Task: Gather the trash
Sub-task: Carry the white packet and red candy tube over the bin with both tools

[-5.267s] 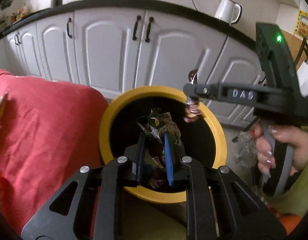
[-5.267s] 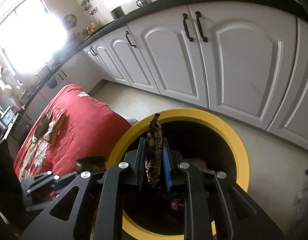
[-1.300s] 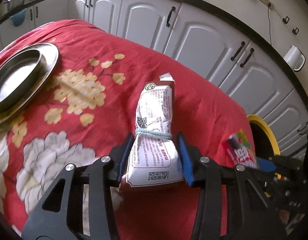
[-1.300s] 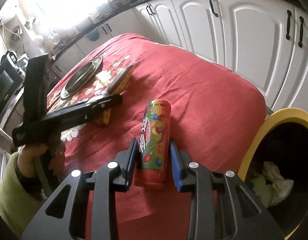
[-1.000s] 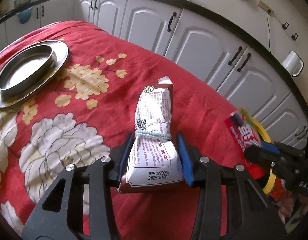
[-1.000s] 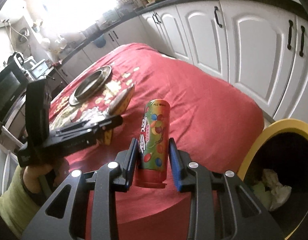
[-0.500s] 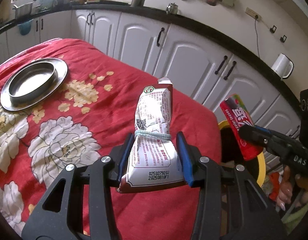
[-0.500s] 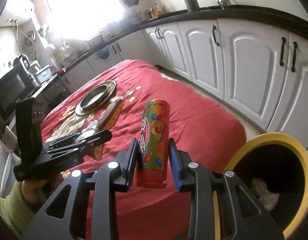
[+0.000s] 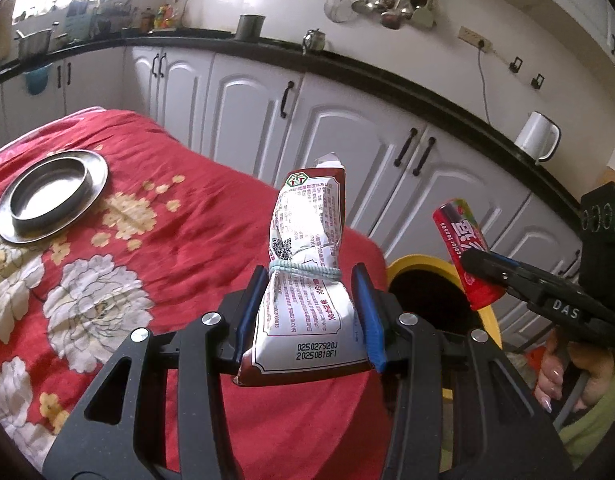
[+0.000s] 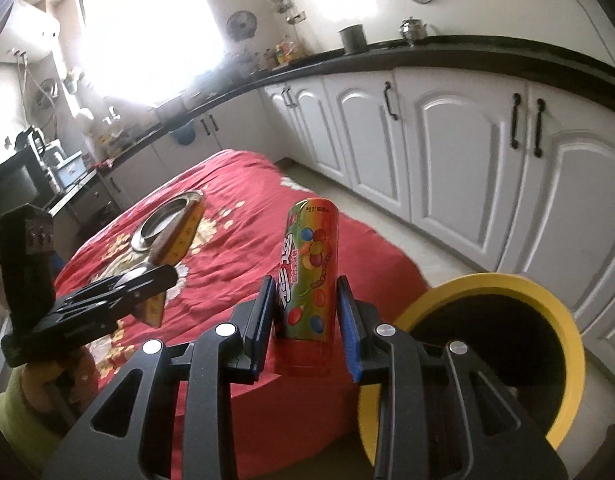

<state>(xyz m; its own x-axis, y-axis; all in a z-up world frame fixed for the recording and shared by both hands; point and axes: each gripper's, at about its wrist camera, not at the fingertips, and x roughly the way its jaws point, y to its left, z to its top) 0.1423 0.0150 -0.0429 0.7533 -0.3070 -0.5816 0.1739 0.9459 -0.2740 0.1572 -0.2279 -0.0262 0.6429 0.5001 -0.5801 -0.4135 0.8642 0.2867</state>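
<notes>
I see the red flowered tablecloth (image 9: 195, 240) filling my view, the yellow-rimmed bin (image 10: 563, 332) just past its edge with the white cupboards (image 10: 459, 168) behind, and a steel plate (image 9: 47, 196) far back on the cloth; my left gripper (image 9: 309, 312) is clamped on a white snack packet (image 9: 307, 280) standing upright between its blue pads, my right gripper (image 10: 307, 312) clenched likewise round a candy tube (image 10: 309, 268), both lifted clear of the cloth
</notes>
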